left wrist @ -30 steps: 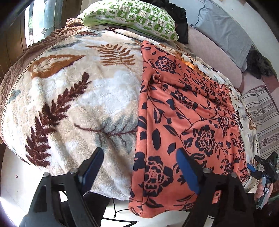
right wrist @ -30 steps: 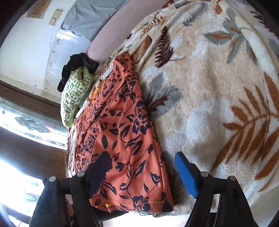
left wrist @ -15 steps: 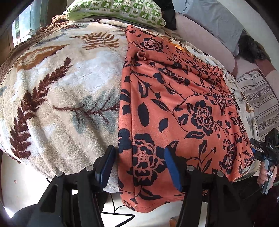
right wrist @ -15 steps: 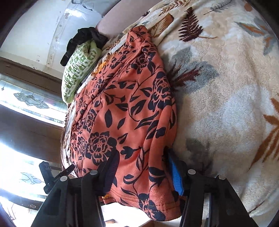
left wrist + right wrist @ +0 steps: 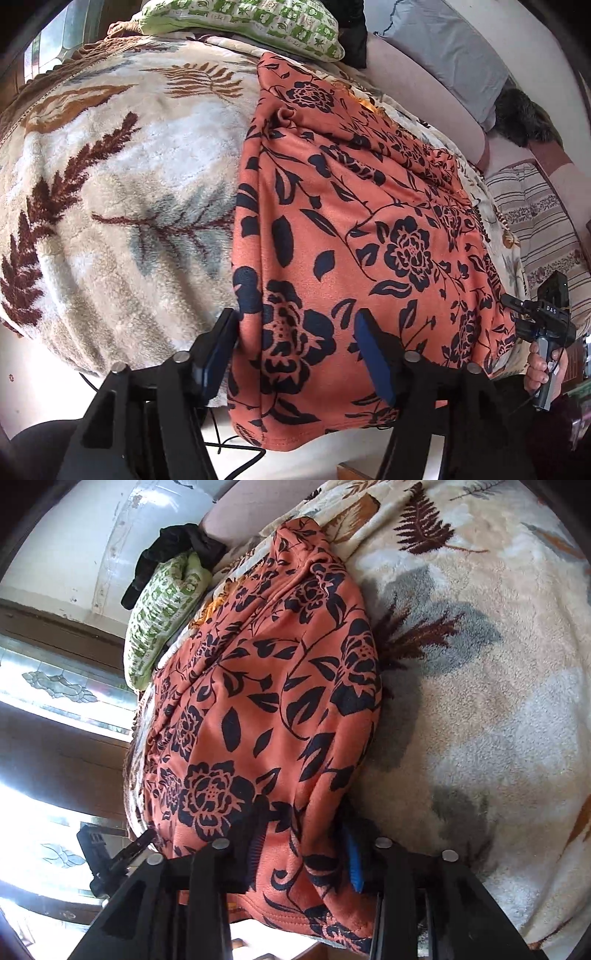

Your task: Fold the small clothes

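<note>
An orange garment with a dark floral print [image 5: 354,229] lies spread on a leaf-patterned fleece blanket [image 5: 110,192], its near hem hanging over the bed edge. My left gripper [image 5: 295,350] is open, its blue-padded fingers straddling the garment's near left corner. My right gripper [image 5: 303,853] is open, with the garment's [image 5: 266,701] other near corner between its fingers. The right gripper also shows at the garment's far corner in the left wrist view [image 5: 543,325].
A green patterned pillow [image 5: 251,18] and dark clothing lie at the head of the bed. A grey cushion [image 5: 450,48] and a striped cover [image 5: 535,221] are on the right. A window [image 5: 55,686] is beside the bed. The blanket [image 5: 480,664] fills the right wrist view.
Both grippers have moved forward onto the garment's near hem. Their fingers now straddle the two near corners, and the gap between each pair has narrowed.
</note>
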